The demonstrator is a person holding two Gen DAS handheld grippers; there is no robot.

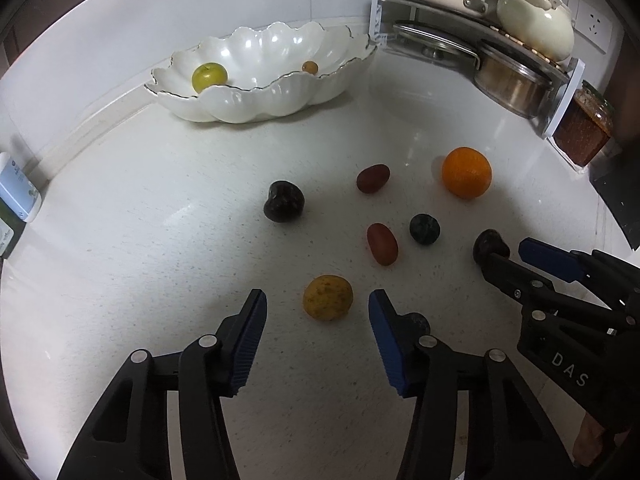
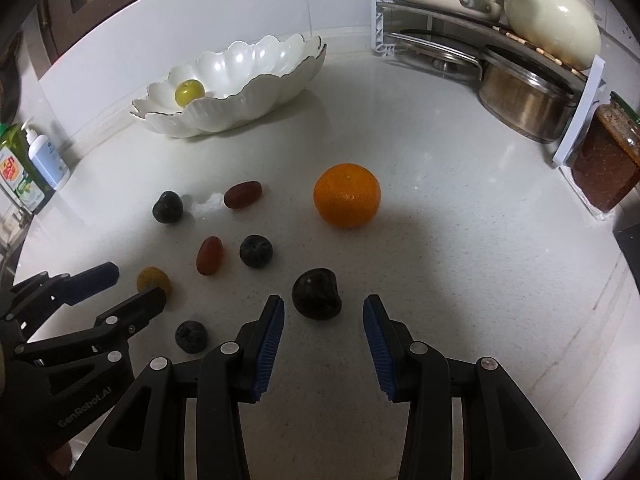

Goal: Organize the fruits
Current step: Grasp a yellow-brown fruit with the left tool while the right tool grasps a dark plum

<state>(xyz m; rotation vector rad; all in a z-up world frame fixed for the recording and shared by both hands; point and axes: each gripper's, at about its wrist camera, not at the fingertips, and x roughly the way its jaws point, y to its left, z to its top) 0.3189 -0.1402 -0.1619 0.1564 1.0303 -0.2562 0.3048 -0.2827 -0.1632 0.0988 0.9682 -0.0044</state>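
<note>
Blue-padded jaws are standing spread on both tools: the left gripper (image 1: 318,306) is flanking a speckled yellow fruit (image 1: 328,297) without touching it, and the right gripper (image 2: 324,312) is flanking a lumpy dark plum (image 2: 317,294). The scalloped white bowl (image 1: 248,98) is sitting far back, holding a green fruit (image 1: 209,77). An orange (image 2: 346,195) is lying on open counter (image 2: 460,260) beyond.

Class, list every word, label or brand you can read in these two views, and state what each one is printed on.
"DAS": on the right gripper, on its black body.
"GenRobot.AI": on the left gripper, on its black body.
Labels on the green bottle and the pump bottle: too blurred to read.
White packet print: unreadable.
</note>
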